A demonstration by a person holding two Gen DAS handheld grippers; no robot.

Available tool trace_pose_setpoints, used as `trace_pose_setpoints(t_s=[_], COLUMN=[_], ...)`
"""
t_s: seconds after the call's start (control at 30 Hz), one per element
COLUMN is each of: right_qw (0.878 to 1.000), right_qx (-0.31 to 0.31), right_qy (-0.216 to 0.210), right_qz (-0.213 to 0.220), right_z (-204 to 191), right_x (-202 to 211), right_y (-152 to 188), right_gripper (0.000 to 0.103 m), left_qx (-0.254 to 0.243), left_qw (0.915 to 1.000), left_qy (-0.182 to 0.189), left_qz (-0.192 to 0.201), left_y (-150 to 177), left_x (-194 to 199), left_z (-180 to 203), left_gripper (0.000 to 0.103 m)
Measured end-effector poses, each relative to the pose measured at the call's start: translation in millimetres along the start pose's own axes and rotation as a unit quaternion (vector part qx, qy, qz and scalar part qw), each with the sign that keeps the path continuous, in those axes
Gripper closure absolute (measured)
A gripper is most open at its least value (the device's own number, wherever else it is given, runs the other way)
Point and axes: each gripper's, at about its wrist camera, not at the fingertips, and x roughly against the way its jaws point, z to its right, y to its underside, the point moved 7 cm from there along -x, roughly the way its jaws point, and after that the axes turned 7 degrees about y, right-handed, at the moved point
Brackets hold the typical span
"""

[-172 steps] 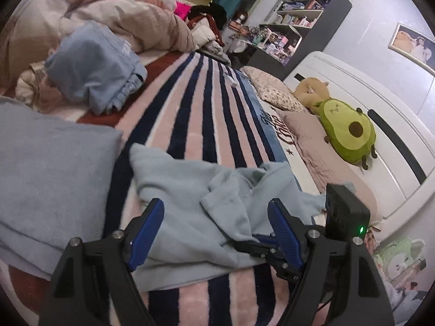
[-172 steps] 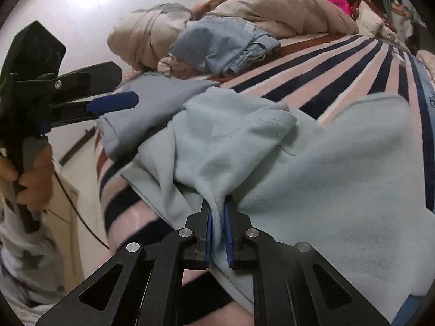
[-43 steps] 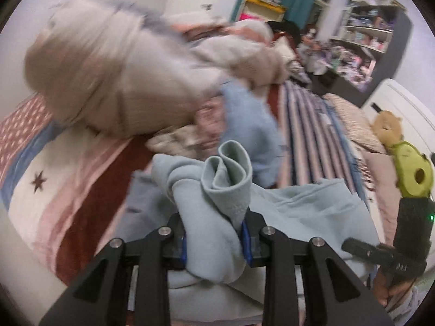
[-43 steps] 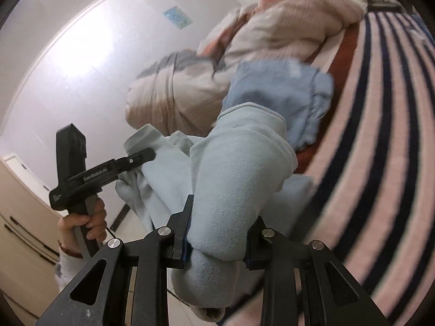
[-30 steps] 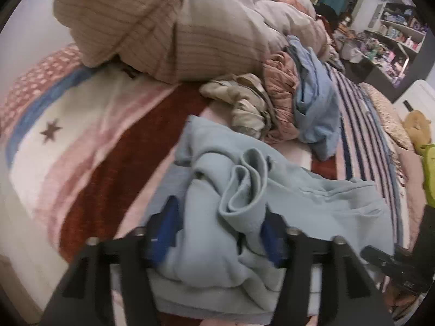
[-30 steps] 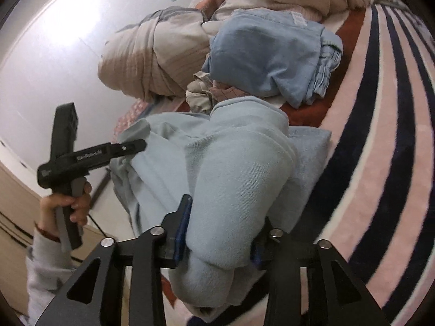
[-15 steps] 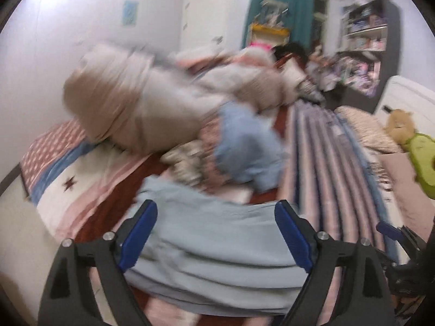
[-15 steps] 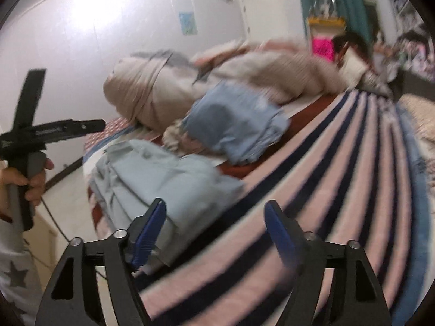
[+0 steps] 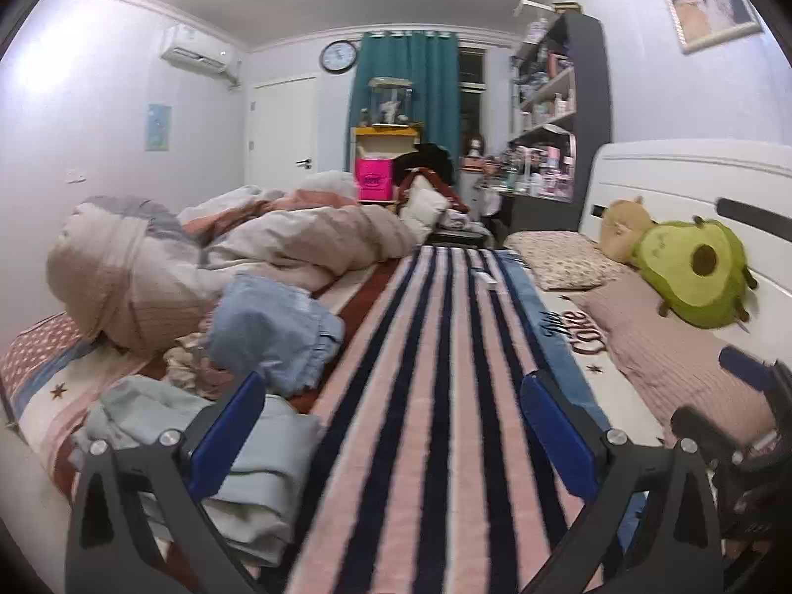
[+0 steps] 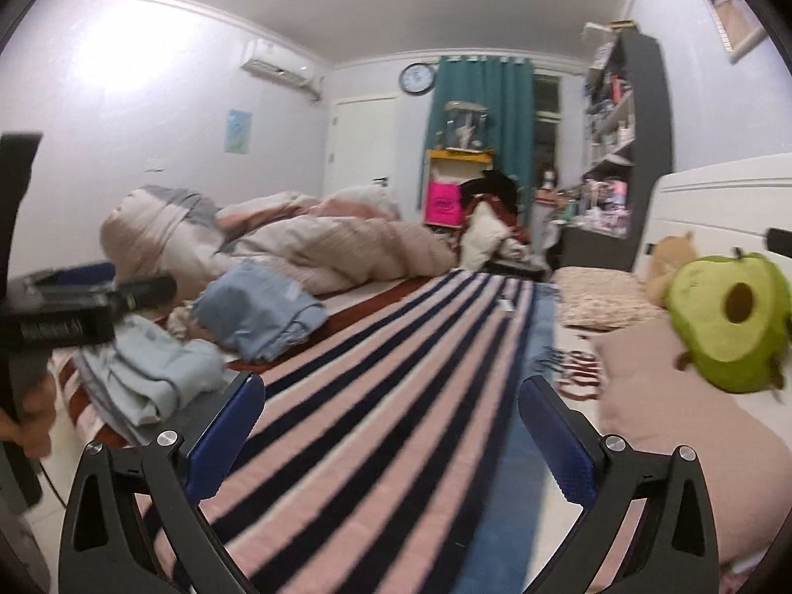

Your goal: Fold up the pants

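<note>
Bedroom seen along both grippers, which point down the length of a bed covered by a striped blanket [image 9: 435, 396] in pink, white and dark blue. The left gripper [image 9: 391, 425] has its jaws spread wide, having just been opening, and nothing lies between its blue pads [image 9: 225, 433]; only the blanket shows in the gap. The right gripper [image 10: 391, 425] likewise stands wide apart after just opening, with nothing between its pads [image 10: 227, 433]. The pale blue pants [image 9: 232, 455] lie folded in a loose stack at the near left corner of the bed, partly behind the left gripper's left finger in the left wrist view and clear of both grippers' jaws. In the right wrist view the same stack [image 10: 153, 371] sits at the near left, just beyond the black body of the left gripper, whose handle is held by a hand [image 10: 29, 420] at the left edge. Farther along the left side rest a bundle of light blue jeans [image 9: 272, 331] and a heaped beige quilt [image 9: 222, 257]. On the right side lie a pink pillow [image 9: 683, 361], an avocado plush toy [image 9: 693, 272] and a white headboard [image 9: 693, 173]. At the far end stand a teal curtain [image 9: 411, 84], a wall clock [image 9: 338, 56] and a dark shelf unit [image 9: 569, 114].
</note>
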Motion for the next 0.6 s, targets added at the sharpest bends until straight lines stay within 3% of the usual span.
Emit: trace_pose_setpoints(t_s=[0.33, 0.6], right_qw=[1.0, 0.999], right_qx=[-0.019, -0.022], right_qy=[0.021, 0.024], right_qz=[-0.003, -0.008], right_z=[42.3, 46.9], right_x=[13.9, 12.7], right_y=[4.9, 8.8], right_gripper=[0.001, 0.001], left_qx=[-0.017, -0.016], left_qw=[0.9998, 0.9998], left_qy=[0.005, 0.008], left_qz=[-0.002, -0.003], left_y=[2.2, 2.1], left_x=[-6.1, -9.7], left_z=[31.3, 36.4], left_gripper=[0.001, 0.001])
